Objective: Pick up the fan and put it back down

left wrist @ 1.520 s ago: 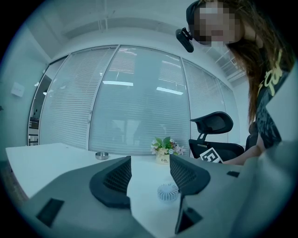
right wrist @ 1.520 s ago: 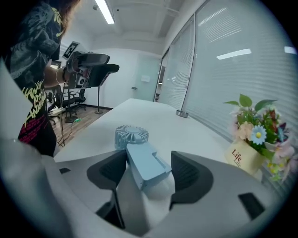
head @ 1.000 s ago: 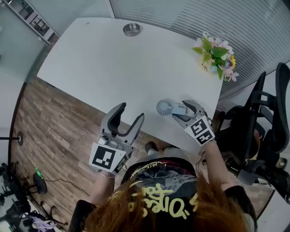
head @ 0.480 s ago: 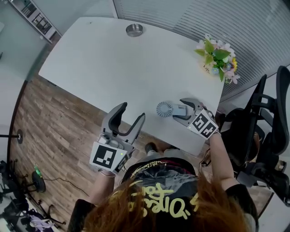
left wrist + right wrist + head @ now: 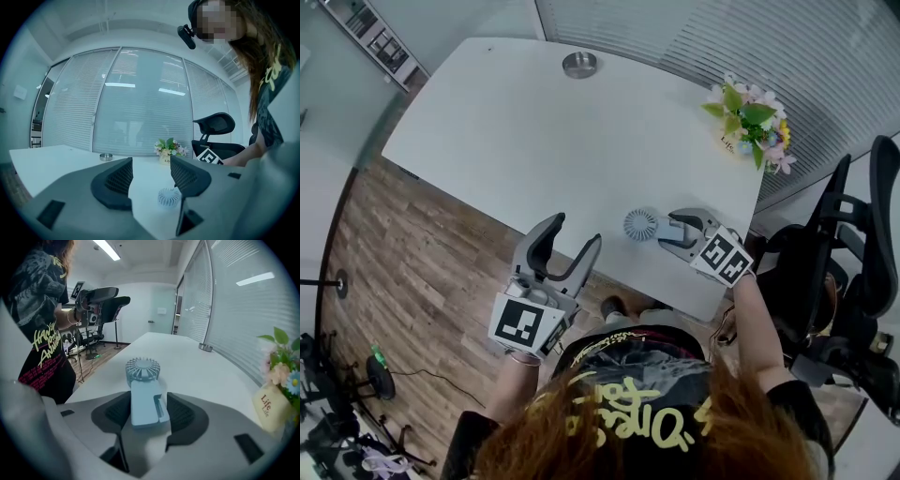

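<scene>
Item one: one pale blue handheld fan, lying flat on the tabletop near its front edge and toward its right end. Its round grille head points away from you and its handle lies back between the fingers of your right gripper. Those fingers are closing on the handle, and both ribbed pads look to be right against its sides. The gripper slopes down to the surface, with its marker cube toward your body. Item two: your left gripper, one of two in the count, is held at the front edge of the tabletop, well apart from the fan and to its left. Its fingers are spread and released, with nothing between them. In the left gripper view the fan's head shows only beyond the gap. The surface is one white tabletop with rounded corners, bare over most of its area. It carries three things in all: the fan, one small round metal dish near the far edge, and one pot of mixed flowers at the far right corner. All three are well apart from one another. The room has wood-pattern flooring on the left and under you, and a glass wall with slatted blinds behind the tabletop. One black office chair stands off the right end, near your right arm.
</scene>
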